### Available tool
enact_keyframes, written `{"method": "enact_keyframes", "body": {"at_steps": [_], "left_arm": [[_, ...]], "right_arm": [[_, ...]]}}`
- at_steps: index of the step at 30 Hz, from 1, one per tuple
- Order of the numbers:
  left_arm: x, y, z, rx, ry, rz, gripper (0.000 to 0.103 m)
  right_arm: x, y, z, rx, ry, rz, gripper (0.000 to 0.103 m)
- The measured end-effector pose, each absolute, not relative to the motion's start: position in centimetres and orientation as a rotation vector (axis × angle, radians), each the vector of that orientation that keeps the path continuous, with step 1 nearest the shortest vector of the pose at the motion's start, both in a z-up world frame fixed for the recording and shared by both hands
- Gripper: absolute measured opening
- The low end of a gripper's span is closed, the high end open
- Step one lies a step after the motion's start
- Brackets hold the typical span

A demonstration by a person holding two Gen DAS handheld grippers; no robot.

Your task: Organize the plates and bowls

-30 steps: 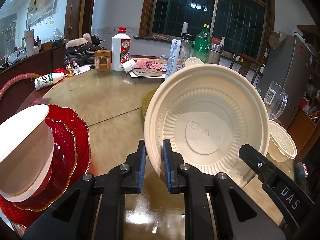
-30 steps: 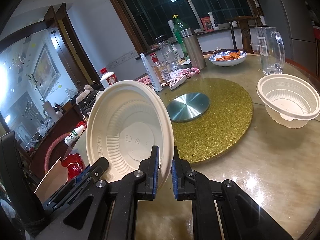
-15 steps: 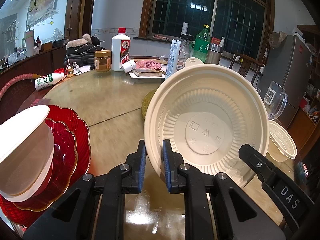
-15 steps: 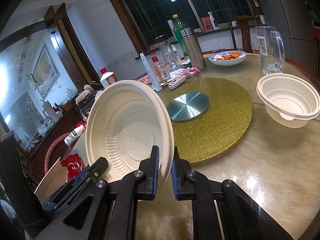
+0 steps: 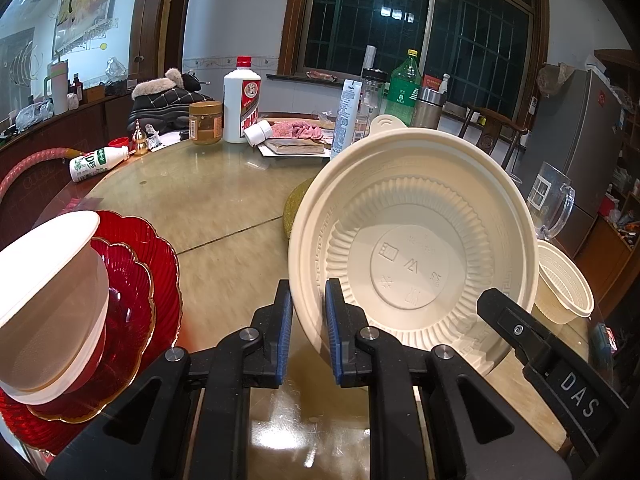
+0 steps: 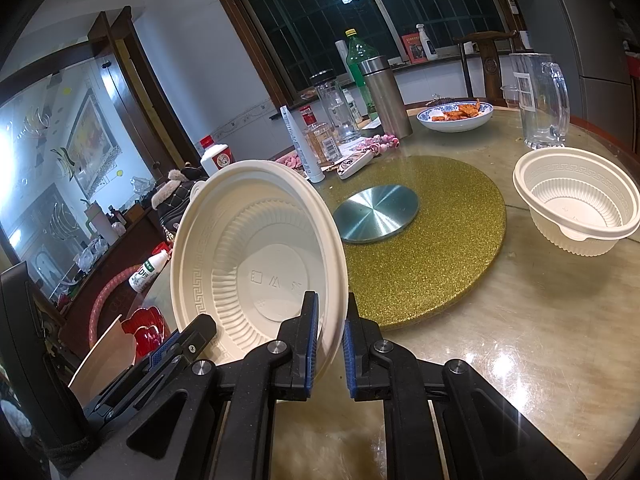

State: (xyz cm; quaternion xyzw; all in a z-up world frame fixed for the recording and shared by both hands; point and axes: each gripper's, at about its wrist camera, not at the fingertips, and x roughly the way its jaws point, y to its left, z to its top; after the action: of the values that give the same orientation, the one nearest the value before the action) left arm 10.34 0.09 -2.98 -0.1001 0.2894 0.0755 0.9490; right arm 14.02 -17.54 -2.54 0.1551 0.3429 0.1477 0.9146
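Note:
A large cream plastic bowl (image 5: 412, 264) stands tilted on its edge above the table, its inside facing both cameras; a second rim shows just behind it. My left gripper (image 5: 308, 292) is shut on its left rim. My right gripper (image 6: 331, 308) is shut on the opposite rim of the same bowl (image 6: 260, 260). Each gripper also shows in the other's view: the right one (image 5: 520, 328) at the bowl's lower right, the left one (image 6: 176, 344) at its lower left. A white bowl (image 5: 52, 280) sits on stacked red glass plates (image 5: 160, 264) at the left. A smaller cream bowl (image 6: 576, 208) stands upright at the right.
A gold glitter turntable (image 6: 420, 264) with a silver disc (image 6: 376, 212) fills the table's middle. Behind it stand bottles, a steel flask (image 6: 386, 96), a dish of food (image 6: 456, 114) and a glass pitcher (image 6: 540, 104). A white liquor bottle (image 5: 241, 100) and a jar (image 5: 205, 122) stand at the far left.

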Motion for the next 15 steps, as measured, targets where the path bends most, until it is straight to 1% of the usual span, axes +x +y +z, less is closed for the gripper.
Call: {"method": "enact_keyframes", "body": {"at_steps": [11,15], "left_arm": [[10.1,-0.1,-2.5,-0.195,0.573,0.147,0.014],[9.2,-0.3,-1.3,-0.177,0.544,0.141,0.014]], "right_arm": [[13.8,-17.3,-2.1,0.293,0.688,0.275,0.011],[13.2,-17.5,-1.1,0.293,0.678,0.267,0.011]]}}
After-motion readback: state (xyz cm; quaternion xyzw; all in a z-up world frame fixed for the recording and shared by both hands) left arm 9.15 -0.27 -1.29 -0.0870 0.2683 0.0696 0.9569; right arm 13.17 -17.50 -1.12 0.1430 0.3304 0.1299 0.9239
